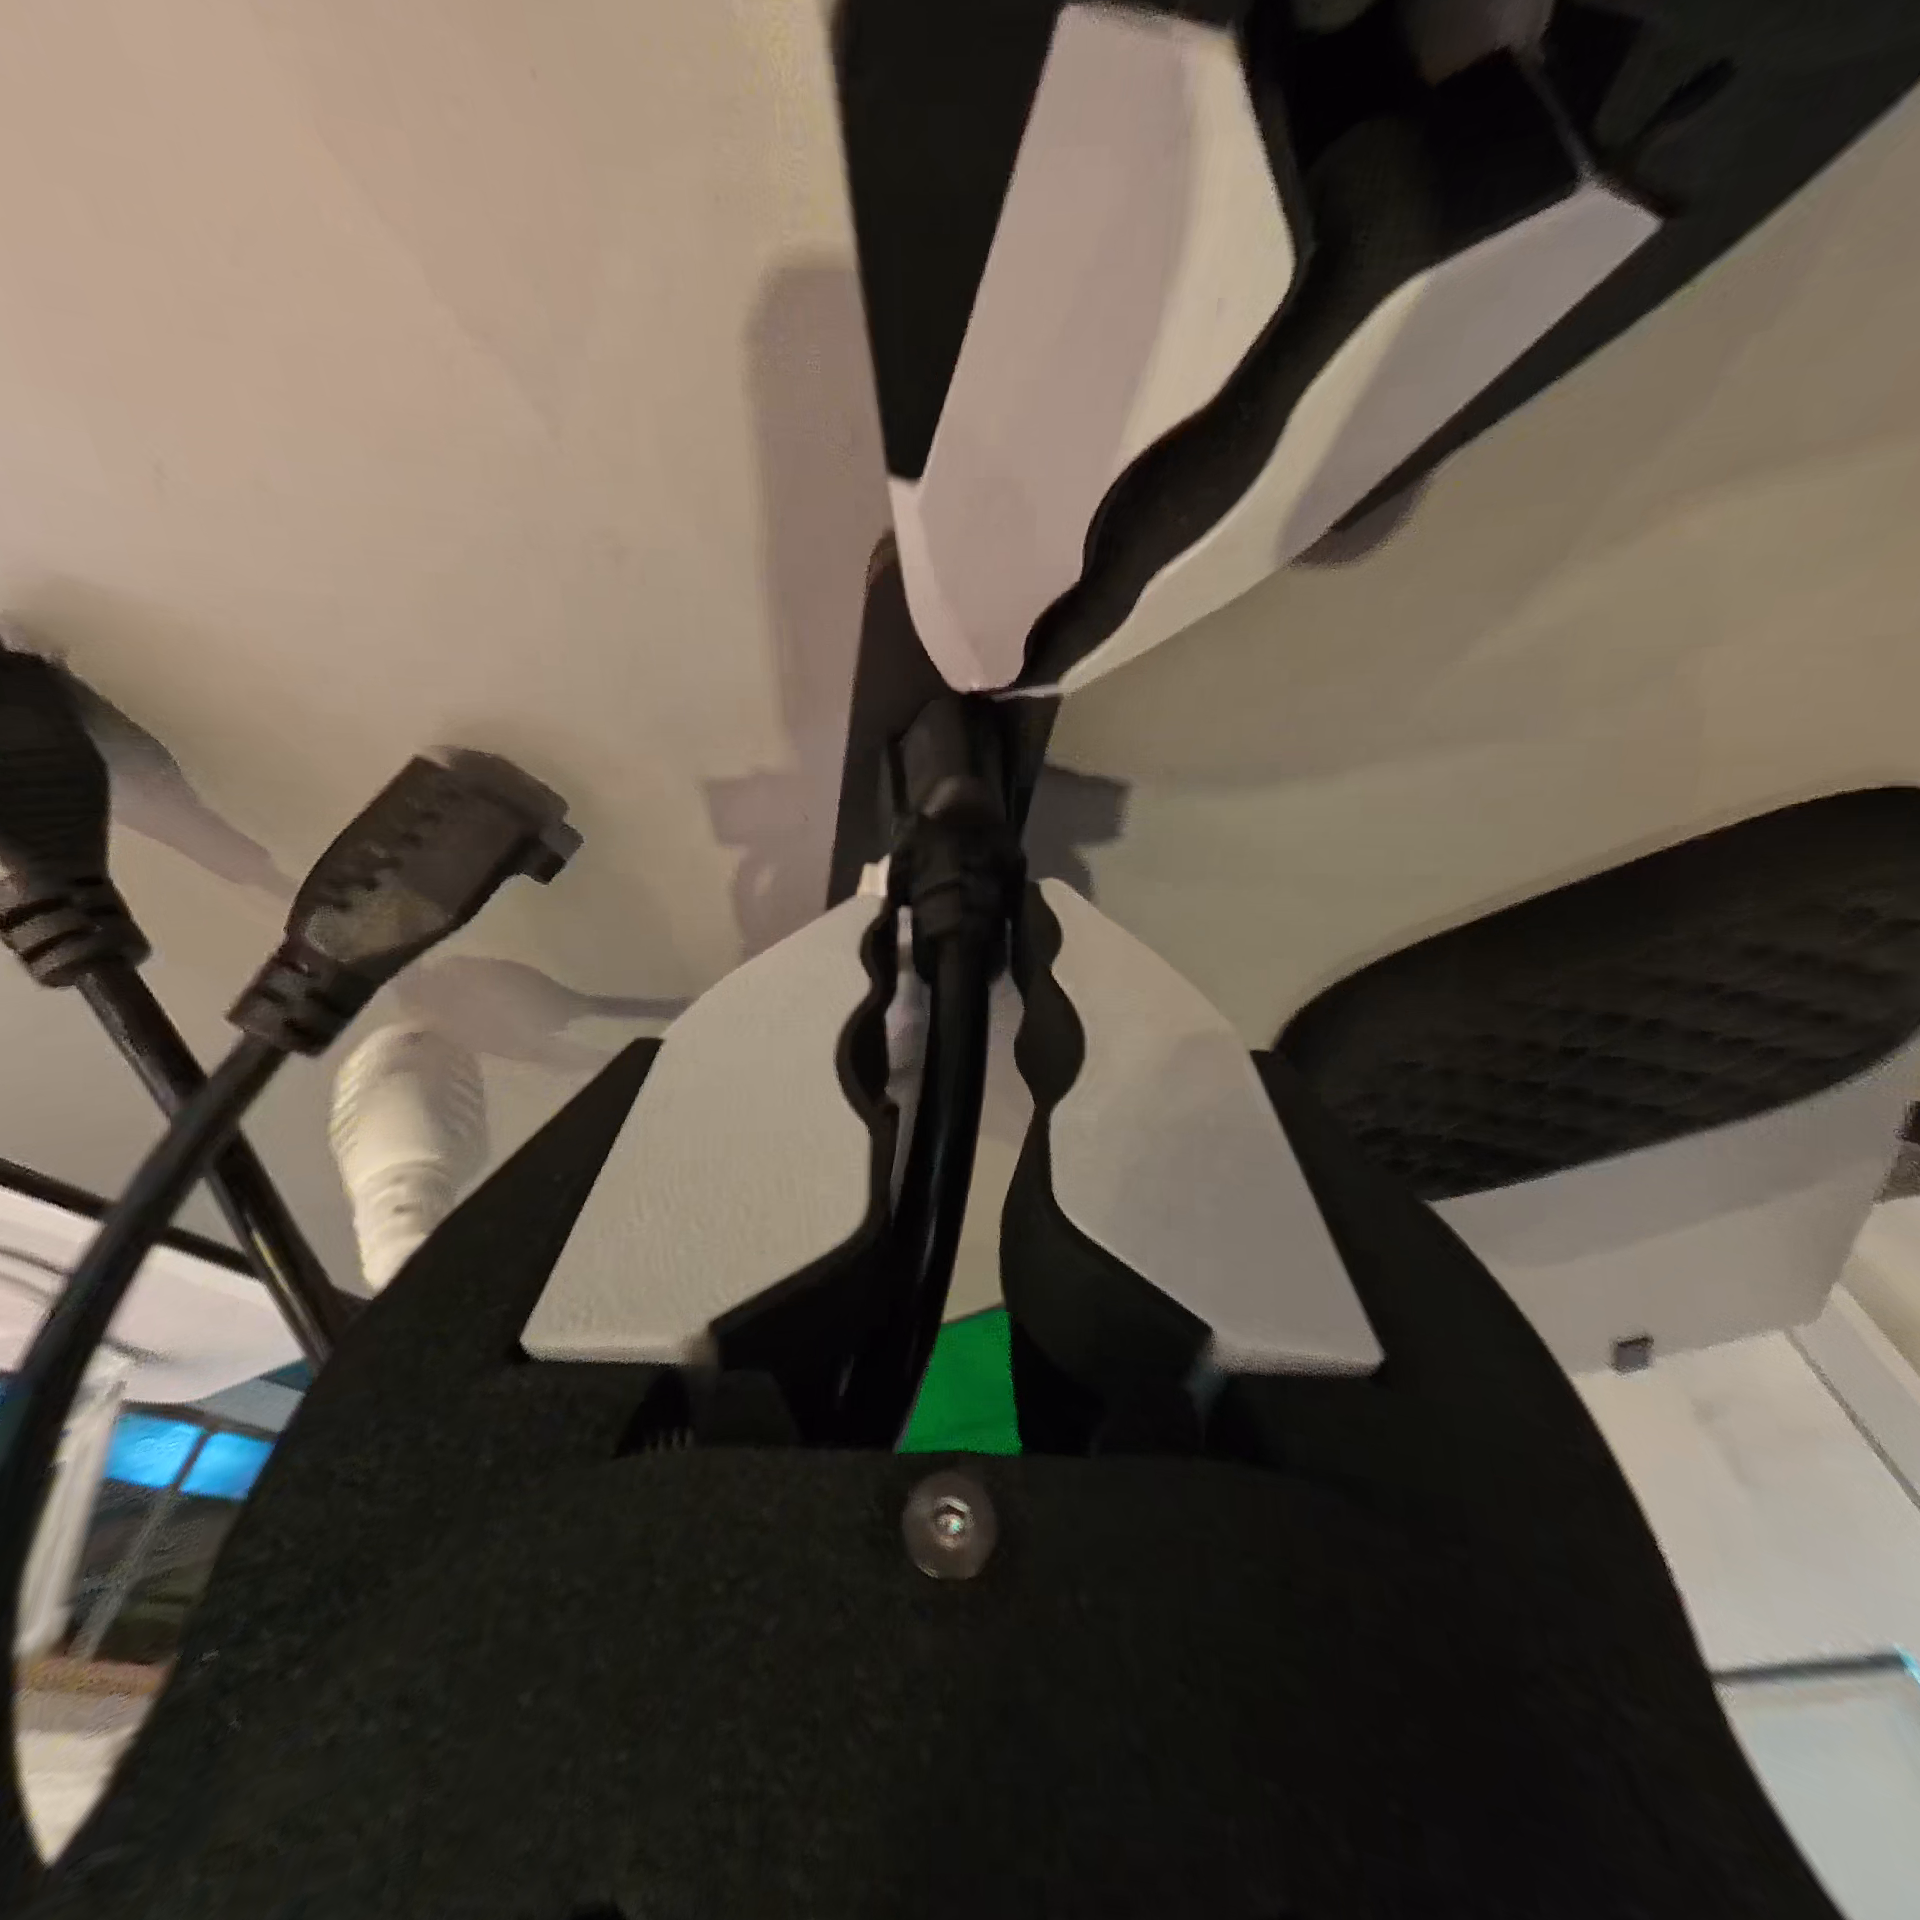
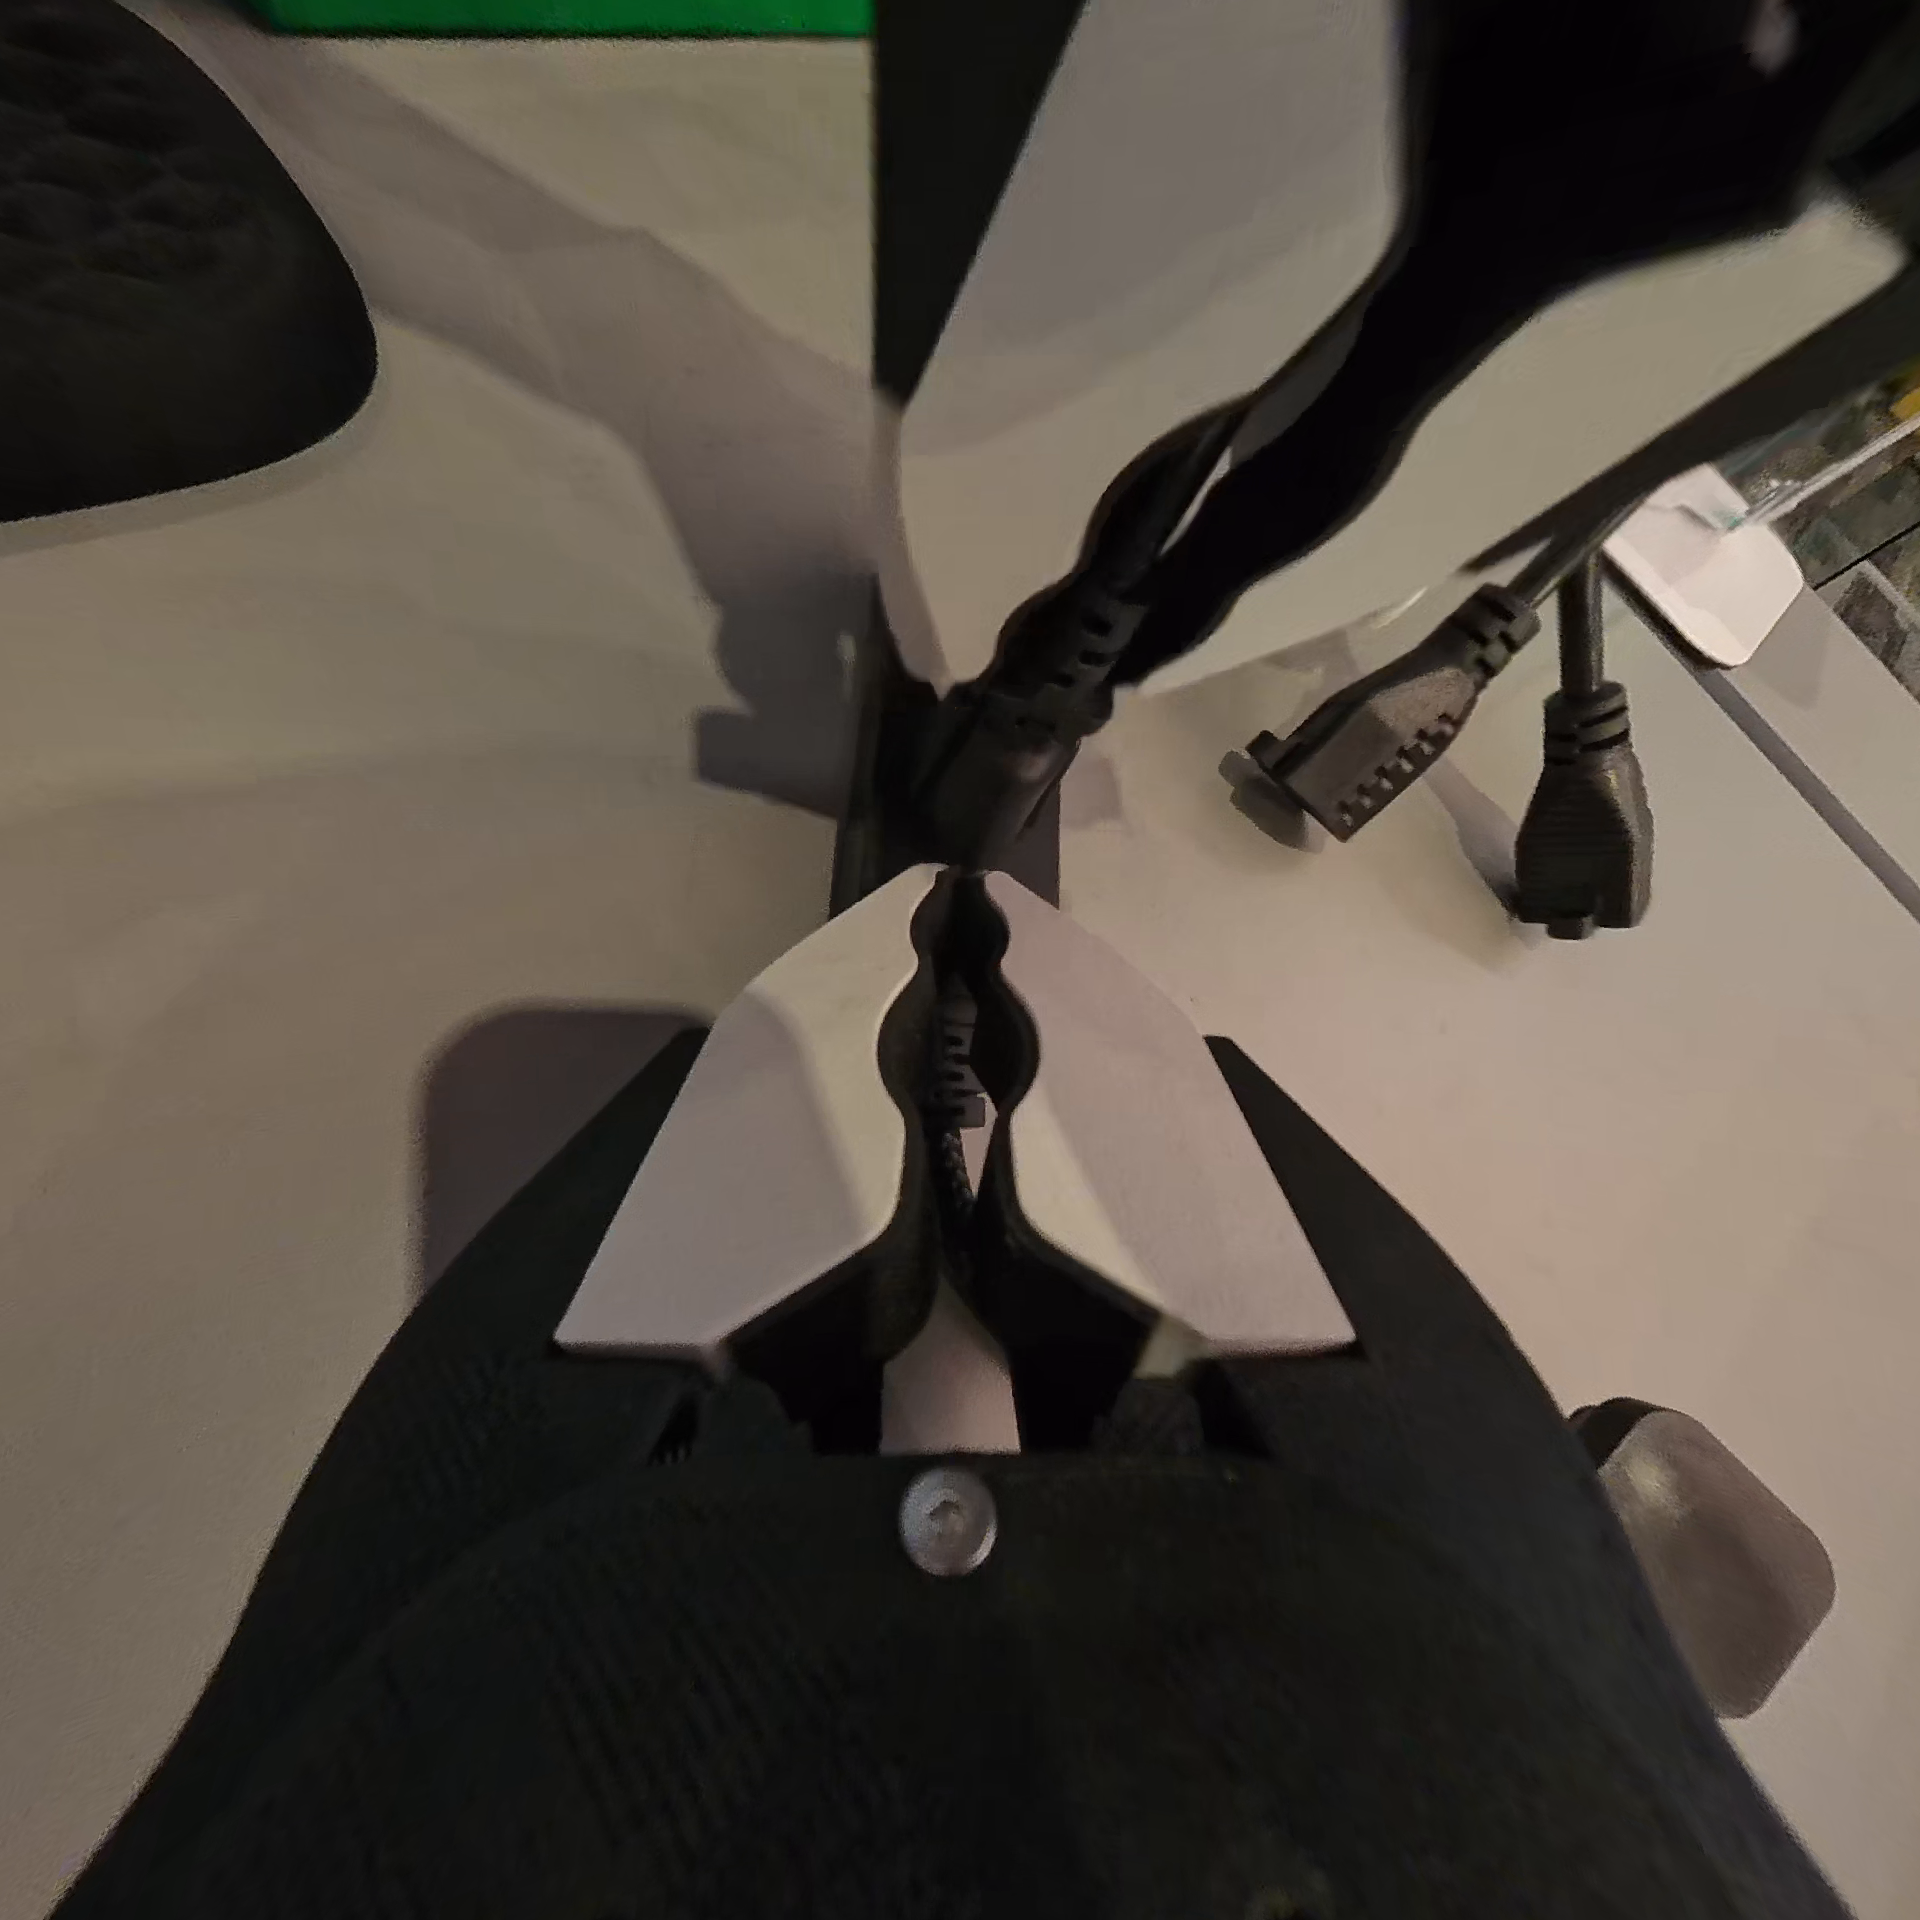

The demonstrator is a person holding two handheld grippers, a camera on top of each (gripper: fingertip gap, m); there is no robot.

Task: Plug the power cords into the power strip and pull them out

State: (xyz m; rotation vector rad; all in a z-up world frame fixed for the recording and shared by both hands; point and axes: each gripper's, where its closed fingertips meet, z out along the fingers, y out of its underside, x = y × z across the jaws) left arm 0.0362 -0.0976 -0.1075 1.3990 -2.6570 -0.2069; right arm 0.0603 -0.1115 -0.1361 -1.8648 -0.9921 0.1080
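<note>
Left gripper [image 1: 951,935] fingers pinch a black cord [image 1: 940,1091]; right gripper [image 2: 961,894] fingers pinch another cord [image 2: 951,1070], tips nearly meeting. Strip hidden between them. Two loose plugs [image 2: 1382,753] on bare counter [image 2: 312,883] beside; counter edge near.

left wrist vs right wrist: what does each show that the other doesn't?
Left wrist only: a white ribbed cable end low at left, and blue-lit screens beyond the table edge.

Right wrist only: a grey rounded block at lower right and a white card near the table edge.

Both: the left gripper and right gripper closed tip to tip on black cord connectors, two loose black plugs on the white table, and a black mesh pad.
</note>
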